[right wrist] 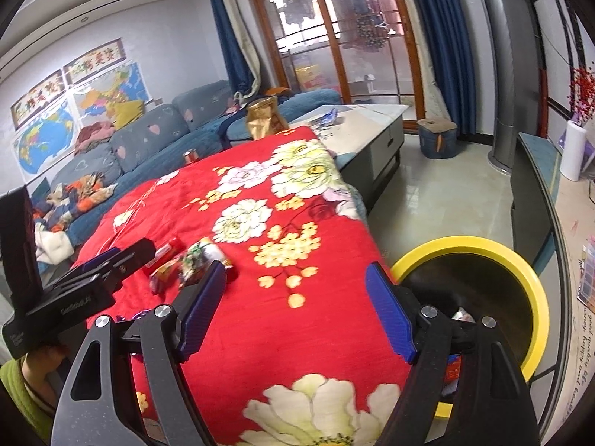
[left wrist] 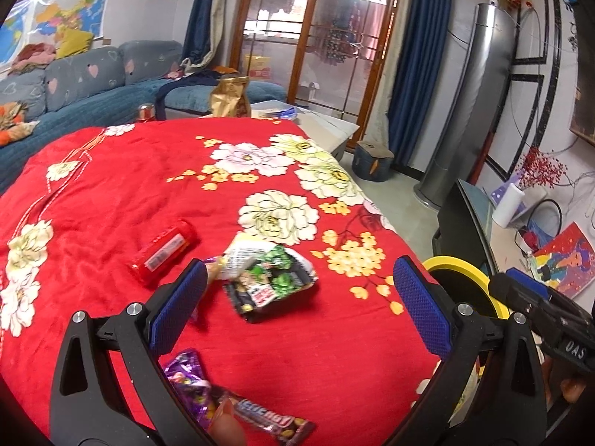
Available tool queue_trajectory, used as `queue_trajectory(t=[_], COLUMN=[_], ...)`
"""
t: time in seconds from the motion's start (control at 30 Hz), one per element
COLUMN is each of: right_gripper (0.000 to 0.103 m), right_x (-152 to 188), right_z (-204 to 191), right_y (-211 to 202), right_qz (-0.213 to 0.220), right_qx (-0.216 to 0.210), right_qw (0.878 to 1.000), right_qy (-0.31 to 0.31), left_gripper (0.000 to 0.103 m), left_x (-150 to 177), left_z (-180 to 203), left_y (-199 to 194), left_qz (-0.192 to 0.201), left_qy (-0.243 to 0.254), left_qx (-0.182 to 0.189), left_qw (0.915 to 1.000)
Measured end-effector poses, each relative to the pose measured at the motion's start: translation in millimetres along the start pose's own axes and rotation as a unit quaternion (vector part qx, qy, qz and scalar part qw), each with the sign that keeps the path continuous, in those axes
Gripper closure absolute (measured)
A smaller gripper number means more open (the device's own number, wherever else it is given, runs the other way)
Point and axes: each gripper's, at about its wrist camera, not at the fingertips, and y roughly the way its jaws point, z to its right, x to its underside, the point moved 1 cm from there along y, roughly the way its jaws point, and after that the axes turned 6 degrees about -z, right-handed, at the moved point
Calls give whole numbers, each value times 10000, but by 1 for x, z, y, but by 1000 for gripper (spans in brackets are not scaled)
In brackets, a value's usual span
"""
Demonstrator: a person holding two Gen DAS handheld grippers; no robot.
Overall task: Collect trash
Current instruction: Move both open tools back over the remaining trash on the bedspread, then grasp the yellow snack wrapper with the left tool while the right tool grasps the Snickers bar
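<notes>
Trash lies on a red flowered cloth (left wrist: 111, 200): a red cylindrical tube (left wrist: 163, 251), a crumpled green, black and white wrapper (left wrist: 267, 278), a purple wrapper (left wrist: 187, 373) and a dark candy bar wrapper (left wrist: 273, 422). My left gripper (left wrist: 301, 308) is open and empty, just above the cloth, with the crumpled wrapper between its fingers. My right gripper (right wrist: 295, 312) is open and empty over the cloth's near right edge, beside a yellow-rimmed bin (right wrist: 535, 278). The bin also shows in the left wrist view (left wrist: 468, 271). The tube and wrappers (right wrist: 189, 260) lie left of the right gripper.
A gold bag (left wrist: 230, 96) stands at the cloth's far end. A grey coffee table (right wrist: 372, 126) stands beyond it, a blue sofa (left wrist: 74, 85) to the left. A blue stool (right wrist: 437, 137), a silver tower unit (left wrist: 465, 111) and a low cabinet (right wrist: 535, 186) are on the right.
</notes>
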Motion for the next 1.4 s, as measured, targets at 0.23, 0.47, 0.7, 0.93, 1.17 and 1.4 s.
queue_trajectory(t=[0.23,0.47,0.7,0.93,1.17,1.4], right_gripper=[28,28,28,28,28,34], right_x=[7,16,24,35,48,62], right_z=[-23,-51,-72,-93,-111,-127], right_y=[8,14,20,31,47,61], right_qz=[-143,-307,-454,-670,-924,-1206], right_qx=[-228,-444,-576,-676,-799,-938], right_qw=[9994,9973,9947,9908,9853,9779], right_qy=[-205,-498,-720,-961,-1194,-1428], left_gripper=[11,11,11,16,31,47], left_x=[-1,-1,2,7,15,23], left_z=[-25,-52,-74,-89,-105,-111], left_y=[-5,-10,-11,-8,7,29], left_qz=[35,68,52,0,-276,-670], left_qy=[-191,-412,-565,-618,-700,-762], left_qx=[-136,-256,-332,-353,-159,67], left_qw=[9997,9988,9978,9975,9970,9948])
